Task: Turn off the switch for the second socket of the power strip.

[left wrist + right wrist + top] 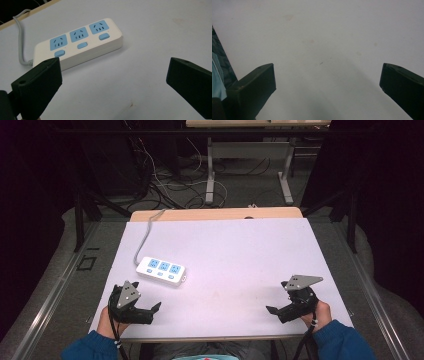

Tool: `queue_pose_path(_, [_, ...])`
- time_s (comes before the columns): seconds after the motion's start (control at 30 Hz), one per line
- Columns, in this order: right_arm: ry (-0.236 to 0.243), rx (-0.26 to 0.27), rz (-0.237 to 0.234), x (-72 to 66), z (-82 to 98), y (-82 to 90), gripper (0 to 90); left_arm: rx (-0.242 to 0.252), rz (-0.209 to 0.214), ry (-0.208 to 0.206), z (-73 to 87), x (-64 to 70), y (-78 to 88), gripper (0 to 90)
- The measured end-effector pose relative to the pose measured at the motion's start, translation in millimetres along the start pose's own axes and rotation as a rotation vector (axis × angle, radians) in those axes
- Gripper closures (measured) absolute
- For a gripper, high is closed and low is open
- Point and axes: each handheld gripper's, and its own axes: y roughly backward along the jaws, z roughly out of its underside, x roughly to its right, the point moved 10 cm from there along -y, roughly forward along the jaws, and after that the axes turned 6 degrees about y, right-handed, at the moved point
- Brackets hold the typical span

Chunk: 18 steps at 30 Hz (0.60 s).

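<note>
Looking down from the high view, the white counter (240,265) carries a white power strip (161,271) with three blue sockets, lying toward the left side, its grey cord (143,237) running off over the far edge. The left gripper (145,312) rests at the near left corner, just on the near side of the power strip and apart from it. The right gripper (280,312) sits at the near right corner, well apart from the strip. Both are held by hands in blue sleeves, and each one's fingers stand spread with nothing between them.

From the left gripper view, the power strip (78,42) lies ahead, slanting across the counter (150,30), its cord (20,42) curling off at the left. The fingers (40,85) are released and wide apart; the left one overlaps the strip's near corner in the picture, but whether it touches cannot be told.

From the right gripper view, the fingers (254,87) are likewise released, spread wide over bare counter (324,37), gripping nothing.
</note>
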Motion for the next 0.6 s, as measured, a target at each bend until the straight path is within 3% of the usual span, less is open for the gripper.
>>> queue_pose_path(0.13, [0.011, 0.018, 0.004, -0.5, -2.4, 0.3, 0.0, 0.028, -0.003, -0.012, -4.3, 0.9, 2.3, 0.2])
queue_pose_path(0.6, [0.030, 0.012, -0.027, -3.7, -3.1, -0.6, 0.8, -0.003, 0.007, -0.015, -3.6, 1.7, 2.9, 0.3])
